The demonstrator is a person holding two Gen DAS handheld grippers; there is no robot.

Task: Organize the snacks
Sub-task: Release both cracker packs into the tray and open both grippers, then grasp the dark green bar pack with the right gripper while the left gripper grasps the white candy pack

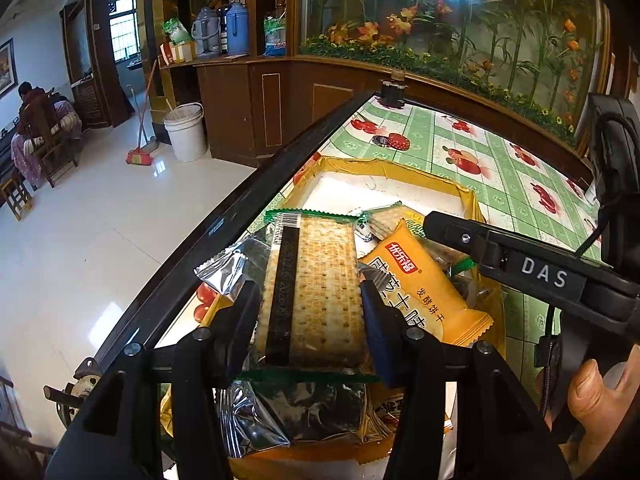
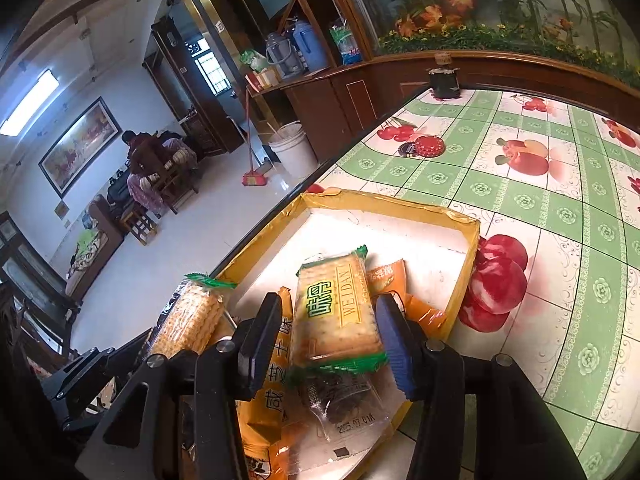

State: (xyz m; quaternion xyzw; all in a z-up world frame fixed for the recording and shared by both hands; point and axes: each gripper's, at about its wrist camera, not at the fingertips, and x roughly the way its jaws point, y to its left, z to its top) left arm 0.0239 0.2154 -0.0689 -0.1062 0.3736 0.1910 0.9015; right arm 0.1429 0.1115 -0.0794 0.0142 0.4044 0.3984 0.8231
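Observation:
A shallow yellow-rimmed tray point(image 2: 380, 200) near the table's left edge holds orange snack packs point(image 2: 272, 360) and clear-wrapped ones. In the left wrist view my left gripper point(image 1: 310, 308) has both pads against the long sides of a green-sealed cracker pack point(image 1: 320, 280), tilted above the pile. That pack shows edge-on over the tray's left rim point(image 2: 192, 320). My right gripper point(image 2: 328, 340) straddles a second cracker pack marked WEIDAN point(image 2: 340, 312). Its blue right pad touches the pack and a gap shows on the left side. An orange pack point(image 1: 420, 280) lies beside the left gripper.
The green-checked, fruit-printed tablecloth point(image 2: 520, 240) runs right and back. The table's black edge point(image 1: 240, 216) drops to a tiled floor on the left. A red tin point(image 2: 430, 146) and a black jar point(image 2: 444, 80) sit farther back. A person's thumb point(image 1: 592, 396) shows lower right.

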